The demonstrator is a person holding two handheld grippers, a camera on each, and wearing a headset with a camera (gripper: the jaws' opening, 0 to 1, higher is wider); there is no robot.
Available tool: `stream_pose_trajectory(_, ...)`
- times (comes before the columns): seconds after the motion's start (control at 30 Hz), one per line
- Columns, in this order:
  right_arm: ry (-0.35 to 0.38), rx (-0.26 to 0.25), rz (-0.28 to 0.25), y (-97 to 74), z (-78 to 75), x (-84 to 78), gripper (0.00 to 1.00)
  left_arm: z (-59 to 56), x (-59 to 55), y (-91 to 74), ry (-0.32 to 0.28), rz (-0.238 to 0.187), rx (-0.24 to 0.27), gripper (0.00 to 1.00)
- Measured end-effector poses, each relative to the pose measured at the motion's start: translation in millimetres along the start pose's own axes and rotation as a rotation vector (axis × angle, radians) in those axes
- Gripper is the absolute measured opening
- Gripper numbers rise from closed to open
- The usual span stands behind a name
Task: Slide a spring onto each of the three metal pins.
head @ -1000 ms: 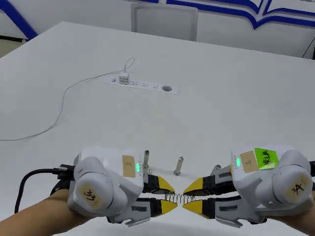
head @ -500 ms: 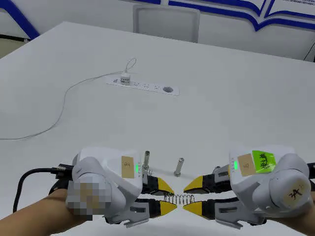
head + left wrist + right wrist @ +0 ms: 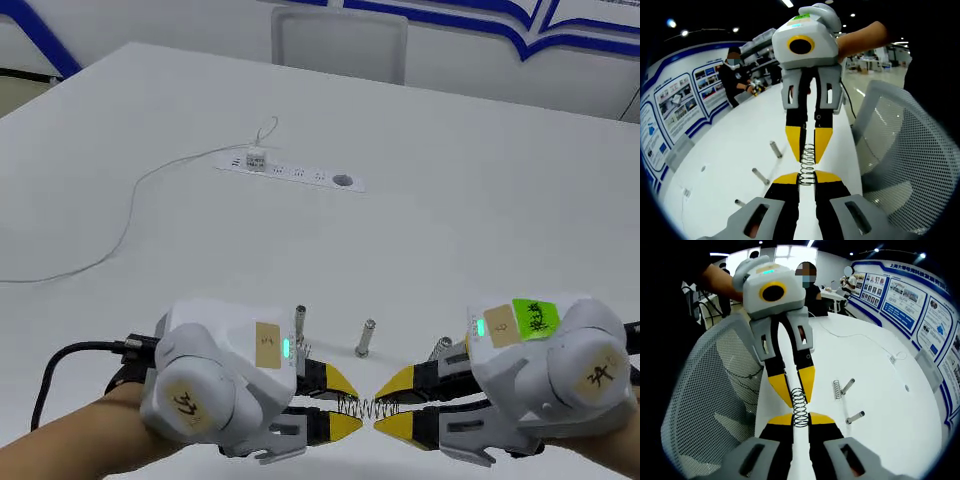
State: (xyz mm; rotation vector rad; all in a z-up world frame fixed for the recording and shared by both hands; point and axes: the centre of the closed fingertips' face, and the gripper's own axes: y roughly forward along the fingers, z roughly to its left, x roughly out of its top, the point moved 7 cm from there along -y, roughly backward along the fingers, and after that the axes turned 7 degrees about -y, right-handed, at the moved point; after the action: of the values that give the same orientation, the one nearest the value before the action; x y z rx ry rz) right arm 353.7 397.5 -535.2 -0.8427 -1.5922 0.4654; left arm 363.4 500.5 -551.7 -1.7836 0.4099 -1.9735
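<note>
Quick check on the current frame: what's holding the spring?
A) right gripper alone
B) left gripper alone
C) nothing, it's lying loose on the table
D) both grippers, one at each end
D: the spring runs straight between the left gripper and the right gripper, and each has its yellow tips closed on one end.

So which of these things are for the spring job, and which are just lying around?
For the job:
- spring, held at its ends by the left gripper and the right gripper
- second spring, lying beside a pin
- metal pins standing on the table

Just lying about:
- power strip
- white cable
- chair behind the table
</note>
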Motion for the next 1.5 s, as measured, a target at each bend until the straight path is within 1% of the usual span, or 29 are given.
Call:
stream_pose_trajectory(0.07,0.012,0.004,-0.015,-1.9,-0.5,2.3,0.11,0.4,0.2,-0.1,0.003,0.001,0.003,0.1)
stream_pose_trajectory(0.13,0.021,0.01,-0.043,-3.4,0.1,5.8,0.11,1.0,-0.1,-0.4,0.01,0.007,0.006,0.1)
stream_pose_trajectory(0.2,0.052,0.009,-0.108,-4.9,-0.3,14.0,0.11,0.6,-1.0,-0.3,0.014,0.013,0.003,0.1)
stream_pose_trajectory(0.23,0.06,0.01,-0.123,-5.8,-0.8,16.5,0.11,0.4,-1.0,-0.2,0.012,0.013,0.004,0.1)
stream_pose_trajectory(0.37,0.053,0.005,-0.136,-6.6,-2.6,22.0,0.11,0.6,0.9,-0.6,-0.018,0.002,0.021,0.1)
stream_pose_trajectory(0.47,0.048,0.001,-0.156,-7.3,-3.5,25.8,0.11,1.7,1.9,-2.4,-0.054,-0.017,0.025,0.1)
stream_pose_trajectory(0.5,0.051,-0.003,-0.162,-7.7,-4.2,27.1,0.11,2.7,2.2,-3.5,-0.069,-0.025,0.028,0.1)
stream_pose_trajectory(0.63,0.077,-0.01,-0.195,-8.4,-5.8,31.0,0.11,3.3,3.3,-5.2,-0.093,-0.041,0.03,0.1)
stream_pose_trajectory(0.73,0.082,-0.012,-0.207,-7.9,-6.3,32.9,0.11,2.5,4.1,-5.1,-0.101,-0.052,0.028,0.1)
stream_pose_trajectory(0.8,0.101,-0.015,-0.207,-7.3,-7.6,32.8,0.12,2.9,4.6,-5.2,-0.12,-0.076,0.026,0.1)
stream_pose_trajectory(0.87,0.102,-0.02,-0.211,-7.1,-8.3,32.9,0.12,4.0,4.8,-5.6,-0.134,-0.095,0.022,0.1)
stream_pose_trajectory(1.03,0.132,-0.021,-0.224,-8.0,-10.7,32.3,0.13,4.0,2.4,-4.6,-0.115,-0.078,0.026,0.1)
stream_pose_trajectory(1.1,0.144,-0.026,-0.227,-8.3,-11.3,31.4,0.13,4.7,2.0,-5.0,-0.122,-0.082,0.03,0.1)
stream_pose_trajectory(1.27,0.165,-0.014,-0.224,-8.5,-10.5,26.5,0.14,7.3,2.4,-6.5,-0.141,-0.095,0.037,0.1)
stream_pose_trajectory(1.33,0.175,-0.019,-0.244,-9.4,-10.5,27.3,0.13,7.6,2.2,-6.6,-0.142,-0.094,0.039,0.1)
stream_pose_trajectory(1.43,0.185,-0.03,-0.249,-9.5,-12.0,26.5,0.12,7.5,2.5,-6.4,-0.143,-0.096,0.041,0.1)
stream_pose_trajectory(1.5,0.189,-0.033,-0.26,-9.8,-12.0,28.0,0.11,7.9,3.1,-6.1,-0.154,-0.104,0.04,0.1)
